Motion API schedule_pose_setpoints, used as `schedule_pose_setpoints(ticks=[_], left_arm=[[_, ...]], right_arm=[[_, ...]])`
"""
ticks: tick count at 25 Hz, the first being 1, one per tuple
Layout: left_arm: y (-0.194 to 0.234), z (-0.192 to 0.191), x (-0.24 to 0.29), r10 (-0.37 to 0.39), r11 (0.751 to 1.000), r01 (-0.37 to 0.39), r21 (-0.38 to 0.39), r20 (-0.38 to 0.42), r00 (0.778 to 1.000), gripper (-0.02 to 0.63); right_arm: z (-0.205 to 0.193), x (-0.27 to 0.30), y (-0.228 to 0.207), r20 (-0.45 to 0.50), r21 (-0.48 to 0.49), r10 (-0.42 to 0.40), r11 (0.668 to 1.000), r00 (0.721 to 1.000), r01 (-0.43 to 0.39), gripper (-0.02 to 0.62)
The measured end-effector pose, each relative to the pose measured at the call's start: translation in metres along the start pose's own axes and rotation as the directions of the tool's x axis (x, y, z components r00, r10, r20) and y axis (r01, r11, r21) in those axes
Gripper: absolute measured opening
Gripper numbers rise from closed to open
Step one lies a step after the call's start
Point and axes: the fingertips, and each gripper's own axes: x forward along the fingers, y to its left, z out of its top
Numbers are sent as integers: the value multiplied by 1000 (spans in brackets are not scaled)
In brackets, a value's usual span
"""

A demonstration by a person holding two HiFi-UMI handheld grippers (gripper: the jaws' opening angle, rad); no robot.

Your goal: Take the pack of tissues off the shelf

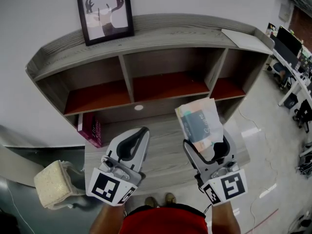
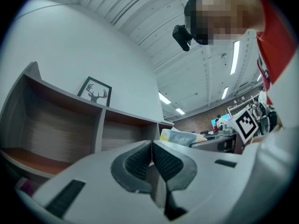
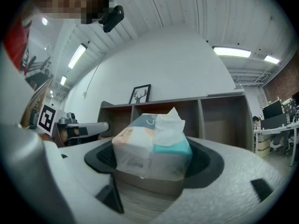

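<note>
My right gripper (image 1: 204,144) is shut on the pack of tissues (image 1: 200,123), a soft pack in teal, white and orange with a tissue sticking out of its top. In the right gripper view the tissue pack (image 3: 152,146) fills the gap between the right gripper's (image 3: 154,160) dark pads, held in front of the shelf unit (image 3: 187,113). The pack hangs above the wooden lower surface (image 1: 165,150), clear of the shelf (image 1: 146,48). My left gripper (image 1: 139,139) is shut and empty; in its own view the left gripper (image 2: 152,158) shows its pads pressed together.
The grey shelf's red-floored compartments (image 1: 168,84) are bare. A framed deer picture (image 1: 105,12) stands on the shelf top, a flat white board (image 1: 246,39) lies at its right end. Dark red books (image 1: 90,128) stand at the lower left. A beige sponge-like block (image 1: 52,183) sits left.
</note>
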Motion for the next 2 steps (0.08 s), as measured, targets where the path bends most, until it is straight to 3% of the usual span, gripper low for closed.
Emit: schedule_pose_setpoints(ticks=[2], left_arm=[[1,-1,0,-1,1000,1,-1,1,1000,11]], right_arm=[[-1,0,0,-2,3,-1,1000,1000,1,394]])
